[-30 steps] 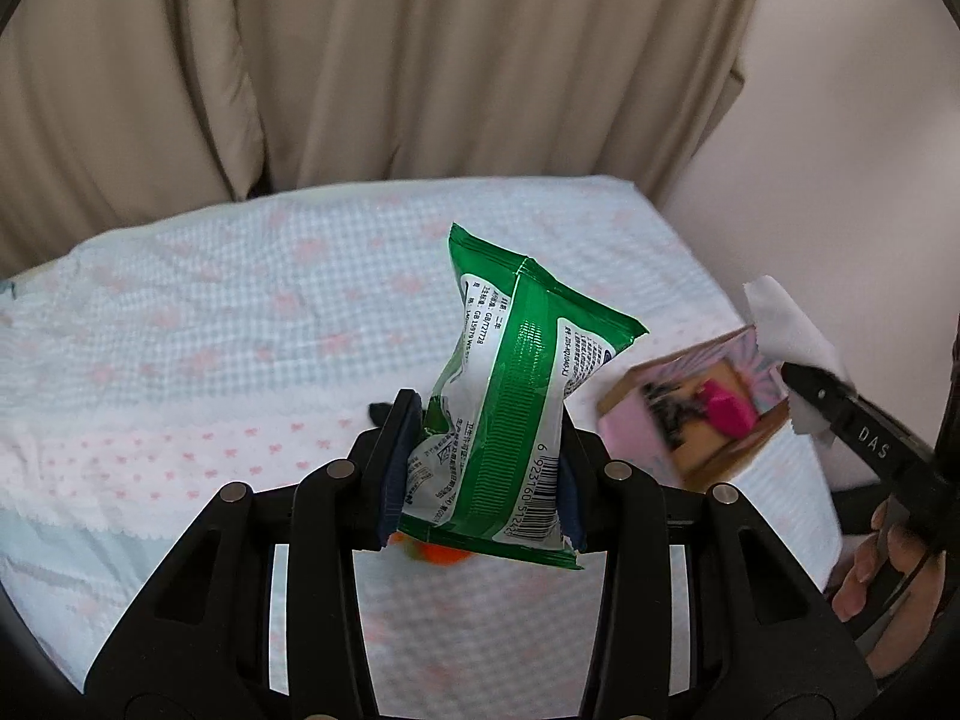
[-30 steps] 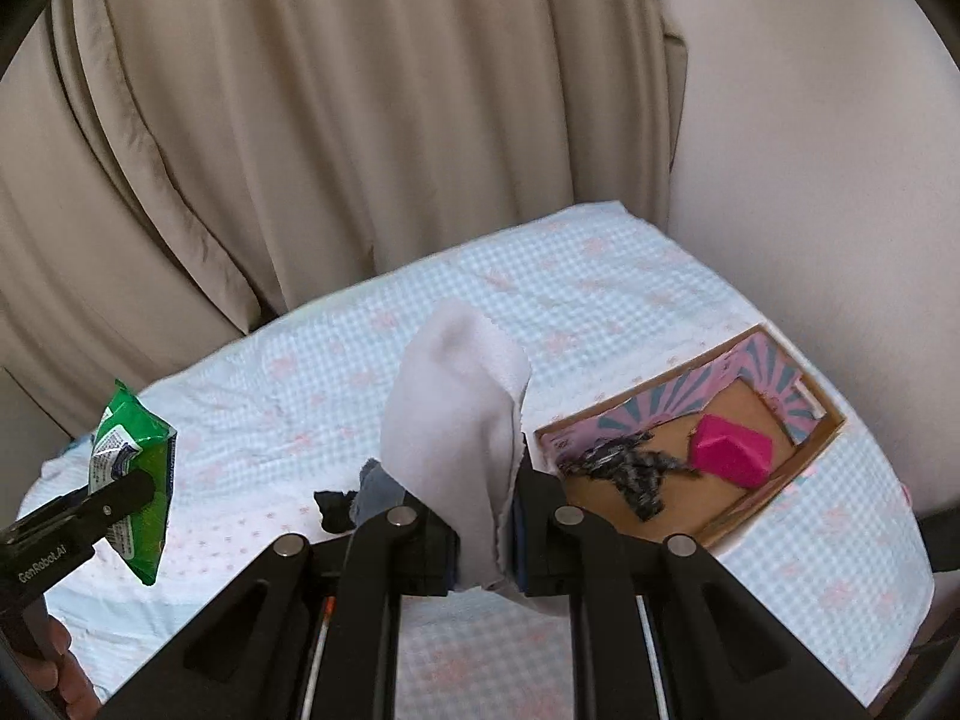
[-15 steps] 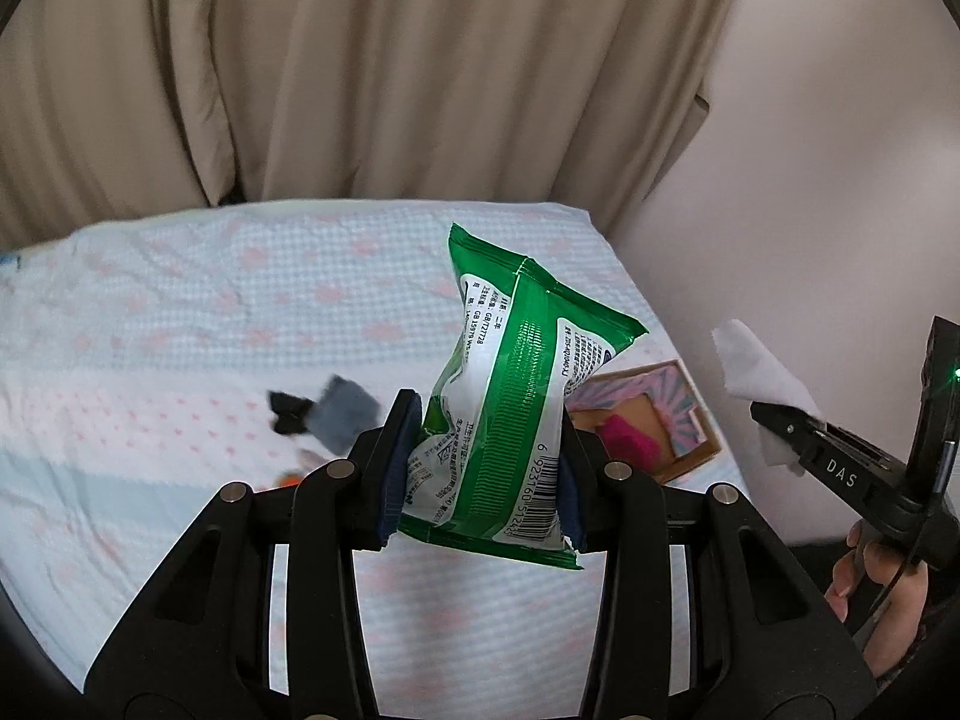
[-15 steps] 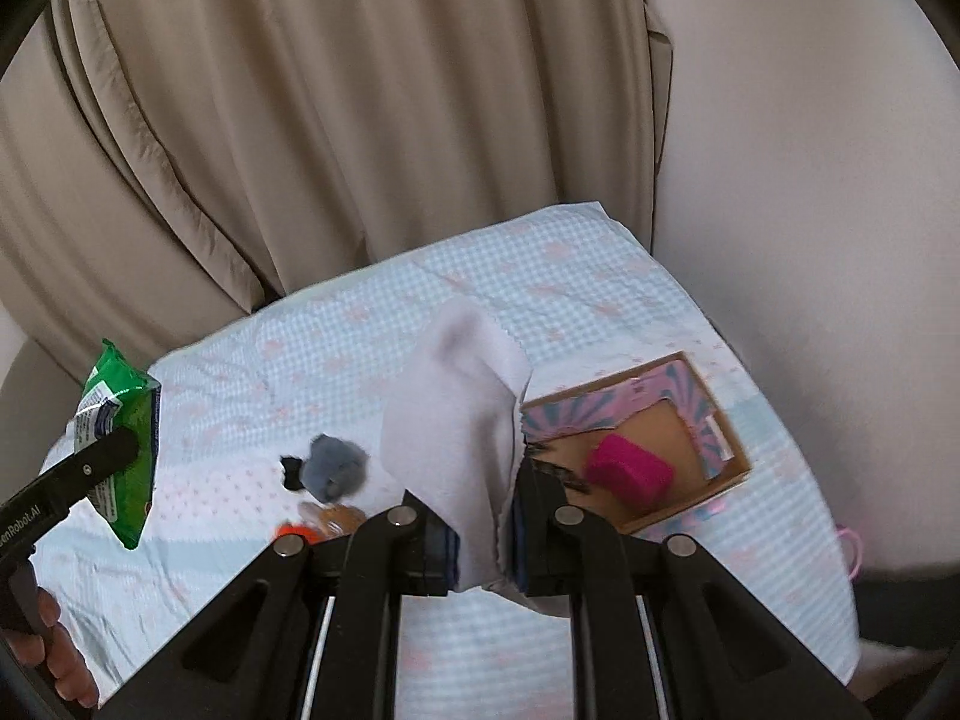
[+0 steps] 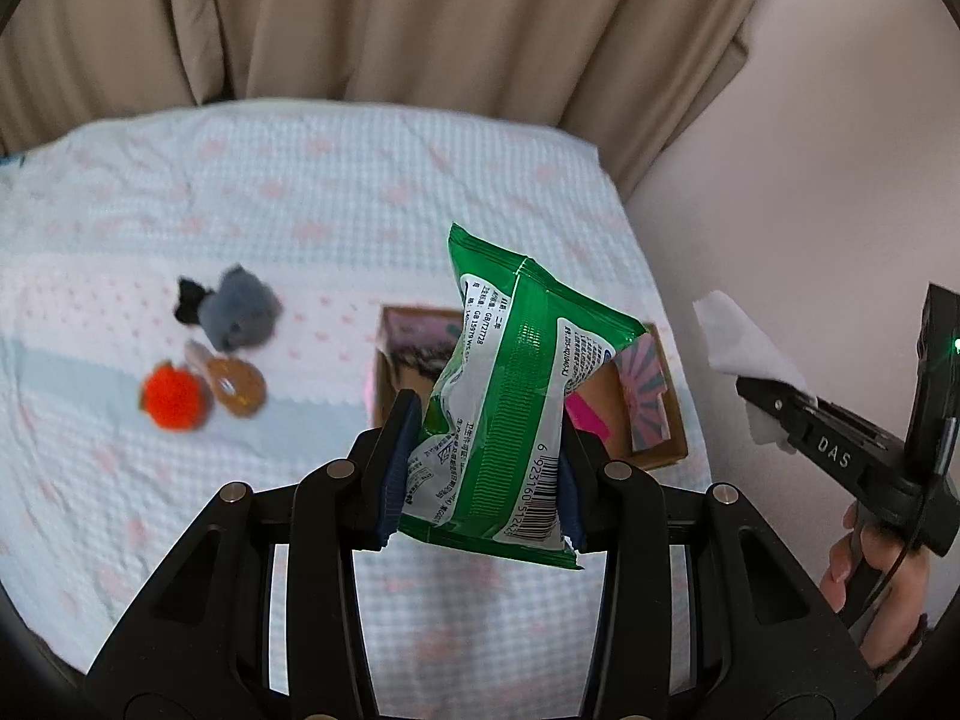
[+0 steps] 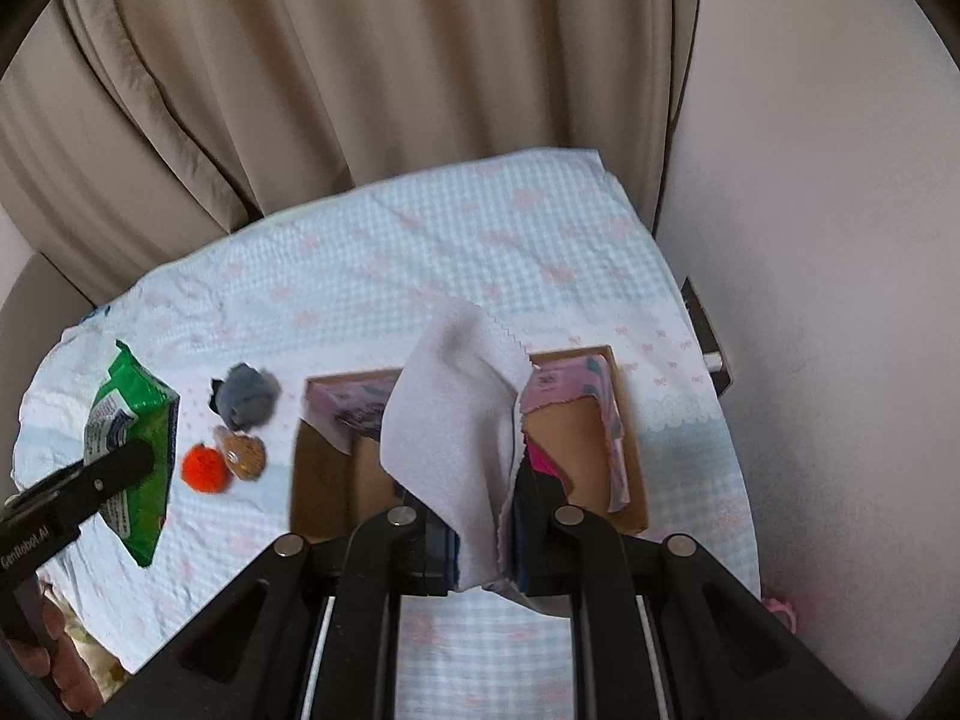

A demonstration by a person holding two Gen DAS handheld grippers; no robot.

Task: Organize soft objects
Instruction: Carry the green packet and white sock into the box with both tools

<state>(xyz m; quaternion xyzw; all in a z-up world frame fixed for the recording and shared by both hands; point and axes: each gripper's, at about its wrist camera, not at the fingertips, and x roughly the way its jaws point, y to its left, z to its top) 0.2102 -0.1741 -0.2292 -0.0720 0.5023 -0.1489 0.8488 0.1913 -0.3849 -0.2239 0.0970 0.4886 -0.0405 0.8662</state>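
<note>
Ahead of your tools you see beige curtains point(image 6: 336, 90), a pale wall point(image 6: 810, 240) to their right

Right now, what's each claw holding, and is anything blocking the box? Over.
Left gripper shut on green packet. Right gripper shut on white cloth. Cardboard box below both, nothing blocking.

My left wrist view: green packet point(image 5: 510, 396) hides most of the cardboard box point(image 5: 654, 414); only a pink sliver of its contents shows. Toys on the bed point(image 5: 360, 192) are motion-blurred (grey one's point(image 5: 240, 315) form unreadable). Right wrist view: white cloth point(image 6: 462, 420) covers the box middle. Packet print too small to read.
</note>
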